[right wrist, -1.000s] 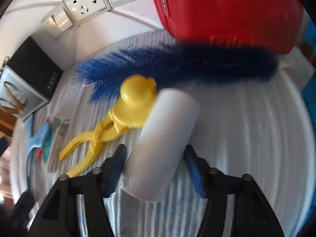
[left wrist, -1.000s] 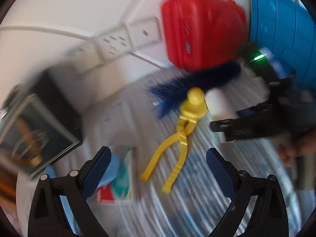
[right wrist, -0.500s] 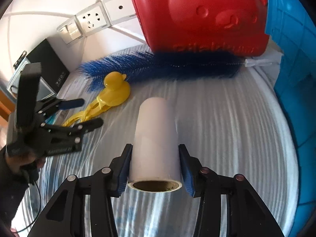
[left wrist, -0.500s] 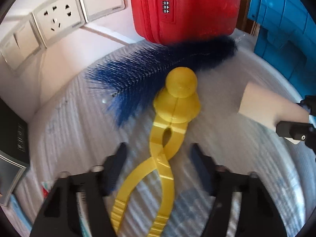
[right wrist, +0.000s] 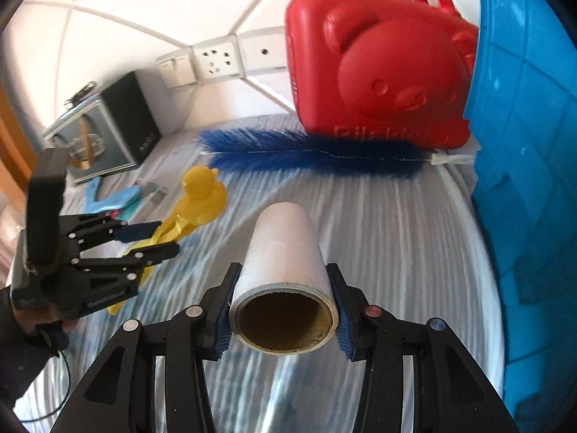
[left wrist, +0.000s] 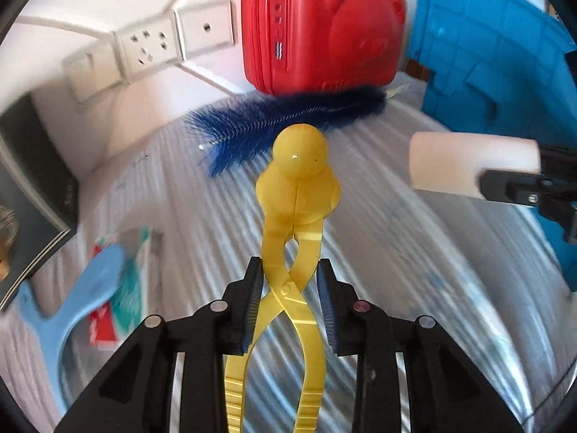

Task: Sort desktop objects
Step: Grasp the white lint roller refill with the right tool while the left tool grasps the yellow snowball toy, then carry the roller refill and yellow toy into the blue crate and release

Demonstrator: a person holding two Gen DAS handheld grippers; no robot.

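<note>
Left gripper: jaws drawn narrow around the crossed arms of the yellow duck-head tongs; the blue pads sit just beside the arms on either side, but contact cannot be confirmed from the left wrist view. The tongs occupy the centre of that frame, duck head uppermost, handles running down between the fingers to the lower edge. In the right wrist view the same tongs appear at left of centre, with the left gripper around their handles. Right gripper: closed on a white roll with a brown cardboard core, held at the lower centre of the frame, open end toward the camera, above the striped cloth. The roll shows at the right edge of the left wrist view, clear of the cloth. A dark blue bottle brush lies across the upper middle, just behind the duck head, its far end at the base of a red bear-face case. A blue plastic bin fills the right side. A light blue handled item rests over a red-and-teal packet at lower left. A dark box stands at upper left, below the wall sockets.
</note>
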